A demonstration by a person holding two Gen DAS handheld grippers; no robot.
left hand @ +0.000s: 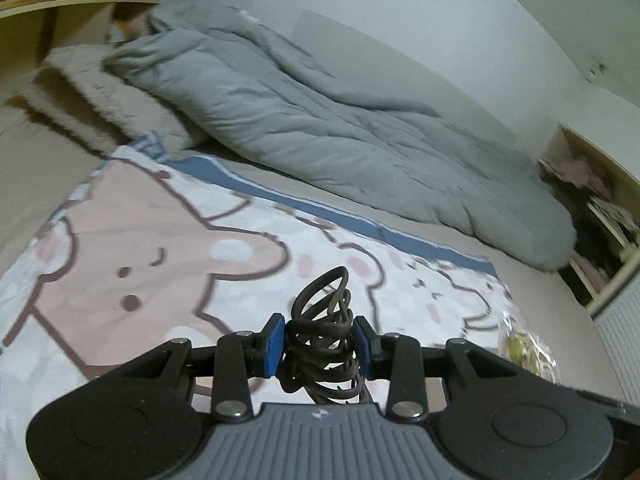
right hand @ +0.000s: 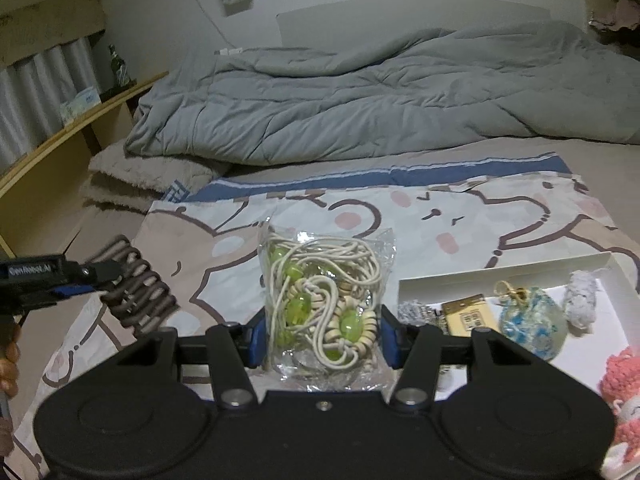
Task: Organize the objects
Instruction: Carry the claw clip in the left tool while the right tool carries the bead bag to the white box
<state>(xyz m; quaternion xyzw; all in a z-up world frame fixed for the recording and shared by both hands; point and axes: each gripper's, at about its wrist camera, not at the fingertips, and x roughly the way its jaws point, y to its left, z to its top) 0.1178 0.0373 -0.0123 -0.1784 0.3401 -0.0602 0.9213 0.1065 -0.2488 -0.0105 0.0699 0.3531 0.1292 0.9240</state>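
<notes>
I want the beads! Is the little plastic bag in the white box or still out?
Out. The right gripper holds the plastic bag over the cartoon sheet, left of the white box.

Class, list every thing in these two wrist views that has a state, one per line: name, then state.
left gripper: shut on the coiled dark cord, held off the bed.
right gripper: shut on the clear bag of beaded cords.
white tray: open, holding small items.
blue glass ornament: lying in the tray.
grey duvet: rumpled.
cartoon cloth: spread flat.
</notes>
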